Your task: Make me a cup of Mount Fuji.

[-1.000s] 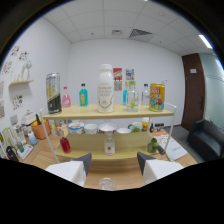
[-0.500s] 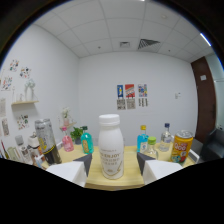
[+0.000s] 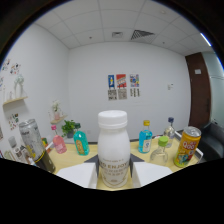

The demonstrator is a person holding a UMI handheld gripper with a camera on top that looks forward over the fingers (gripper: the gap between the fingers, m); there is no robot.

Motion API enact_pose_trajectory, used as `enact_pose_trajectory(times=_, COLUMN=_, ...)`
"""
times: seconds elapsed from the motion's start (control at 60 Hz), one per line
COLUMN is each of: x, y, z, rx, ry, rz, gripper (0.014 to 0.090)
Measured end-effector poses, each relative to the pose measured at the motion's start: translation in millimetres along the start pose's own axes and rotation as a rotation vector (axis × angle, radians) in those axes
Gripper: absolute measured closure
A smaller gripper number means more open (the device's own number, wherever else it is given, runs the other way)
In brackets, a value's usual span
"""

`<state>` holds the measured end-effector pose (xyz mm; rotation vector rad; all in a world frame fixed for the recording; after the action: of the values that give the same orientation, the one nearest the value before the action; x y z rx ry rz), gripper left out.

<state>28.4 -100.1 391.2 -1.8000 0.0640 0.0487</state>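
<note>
- White bottle [image 3: 113, 149], white cap, upright, stood between the two fingers of the hand-held gripper [image 3: 113, 175], its lower body flanked by the pale pads [image 3: 76, 175].
- Hand-held gripper: fingers narrow and close against the bottle's sides; whether both truly pressed or a sliver of gap remained, I could not tell.
- Label lettering partly readable, not enough to name the drink.
- Beyond the bottle, on the yellow tabletop [image 3: 95, 148]: teal bottle [image 3: 81, 142] at 10 o'clock, pink bottle [image 3: 59, 144] farther that way, blue bottle [image 3: 145, 140] at 2 o'clock, green-capped jar [image 3: 161, 149] and yellow can [image 3: 186, 147] at 3 o'clock.
- Dark-based cans [image 3: 33, 145] at 9 o'clock, near the left finger.
- Risk, as judged: if the grip was loose, the smooth bottle could slip or tilt on lifting; a wide swing might clip the neighbours at either side.
</note>
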Motion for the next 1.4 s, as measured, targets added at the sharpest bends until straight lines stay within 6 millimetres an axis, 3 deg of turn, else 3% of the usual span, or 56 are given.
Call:
enact_pose_trajectory(times=0.217, x=3.1, y=-12.6, z=-47.3, rx=0.079, ry=-0.020, rz=-0.050, gripper=0.0572)
enact_pose_trajectory(times=0.317, x=18.1, y=6.3, z=-74.6, rx=0.083, ry=-0.020, rz=-0.049, gripper=0.0573)
enact_pose_trajectory(times=0.383, x=31.1, y=32.7, z=-88.4, rx=0.070, ry=-0.020, rz=-0.045, gripper=0.0575)
enact_pose_trajectory(times=0.45, x=50.2, y=73.3, z=-92.7, rx=0.021, ry=0.005, rz=-0.049, gripper=0.0576)
enact_pose_trajectory(times=0.667, x=98.8, y=214.0, z=-78.2, rx=-0.154, ry=0.070, rz=-0.005, gripper=0.0574)
enact_pose_trajectory(times=0.85, x=117.2, y=276.2, z=-63.8, rx=-0.217, ry=0.084, rz=-0.251, gripper=0.0576)
enact_pose_trajectory(times=1.133, x=124.0, y=302.9, z=-52.3, rx=-0.238, ry=0.035, rz=-0.918, gripper=0.0574)
enact_pose_trajectory(times=1.4, x=124.0, y=294.5, z=-44.8, rx=-0.203, ry=0.018, rz=-1.468, gripper=0.0577)
